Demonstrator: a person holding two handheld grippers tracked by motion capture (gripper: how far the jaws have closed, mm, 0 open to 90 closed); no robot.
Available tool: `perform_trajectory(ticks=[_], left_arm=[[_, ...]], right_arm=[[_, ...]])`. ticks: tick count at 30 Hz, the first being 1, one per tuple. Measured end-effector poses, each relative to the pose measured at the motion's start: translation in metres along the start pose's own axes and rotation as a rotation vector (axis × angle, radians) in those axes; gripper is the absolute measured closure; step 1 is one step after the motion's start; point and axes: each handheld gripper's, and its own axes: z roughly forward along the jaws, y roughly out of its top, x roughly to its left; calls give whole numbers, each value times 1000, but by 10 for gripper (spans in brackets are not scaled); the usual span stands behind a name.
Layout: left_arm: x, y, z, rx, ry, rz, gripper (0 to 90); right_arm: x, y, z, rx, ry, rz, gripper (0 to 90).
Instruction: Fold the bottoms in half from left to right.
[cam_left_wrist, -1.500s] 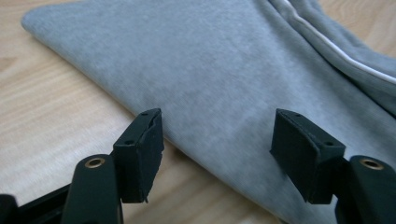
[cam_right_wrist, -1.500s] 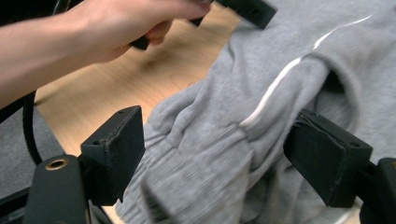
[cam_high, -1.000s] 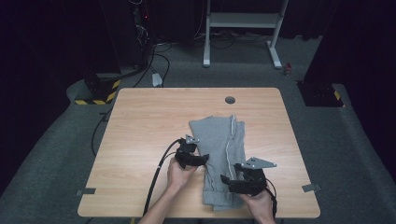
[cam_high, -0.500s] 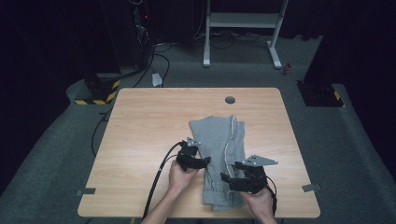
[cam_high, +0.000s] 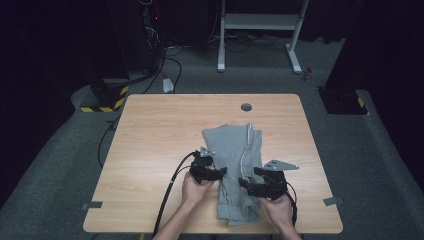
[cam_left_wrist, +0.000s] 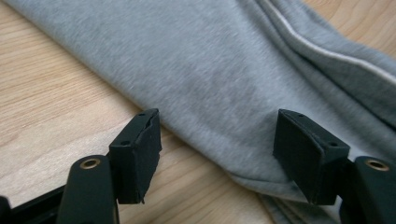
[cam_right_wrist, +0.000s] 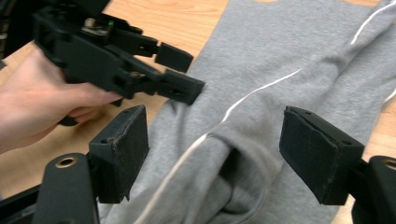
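Left gripper (cam_left_wrist: 217, 158) jaws spread wide, grey garment (cam_left_wrist: 224, 79) edge lying between them, ungrasped. Right gripper (cam_right_wrist: 212, 158) jaws likewise spread over a garment fold, nothing pinched.

In the high view, the person's forearms are running off the bottom edge. The near left part of the folded grey fleece garment with the thin white cord (cam_high: 235, 165) is lying hidden under the left hand-held gripper (cam_high: 221, 173), and the right hand-held gripper (cam_high: 243, 183) is covering part of its near right side. In both gripper views the garment is running past the picture edges.
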Motion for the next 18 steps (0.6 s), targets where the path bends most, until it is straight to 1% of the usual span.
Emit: perform_trajectory(ticks=[1, 2, 3, 4, 5, 6, 8, 12, 14, 16, 18], left_arm=[[-1, 0, 0, -2, -2, 3, 320], [-2, 1, 1, -4, -4, 3, 320], [-3, 1, 1, -5, -4, -1, 319], [-3, 1, 1, -4, 0, 8, 319], [-4, 1, 2, -6, -4, 0, 319], [-4, 1, 2, -6, -5, 1, 319], [-4, 1, 2, -6, -5, 1, 319], [-5, 2, 2, -10, 0, 5, 319], [-5, 2, 2, -10, 3, 8, 319], [-6, 2, 3, -10, 5, 12, 319], [-6, 2, 3, -13, 2, 9, 319]], right_arm=[[-1, 1, 1, 5, -8, 6, 245], [-3, 1, 4, 3, -18, -7, 247], [-5, 2, 7, 16, -36, 1, 249], [-5, 2, 7, 16, -36, 1, 249], [-6, 3, 10, 16, -49, -11, 249], [-8, 3, 12, 23, -60, -15, 251], [-10, 4, 15, 30, -74, -9, 252], [-15, 4, 22, 46, -117, -14, 260], [-17, 4, 25, 56, -135, 3, 263], [-21, 4, 29, 60, -160, -7, 268], [-23, 4, 32, 67, -172, -6, 270]])
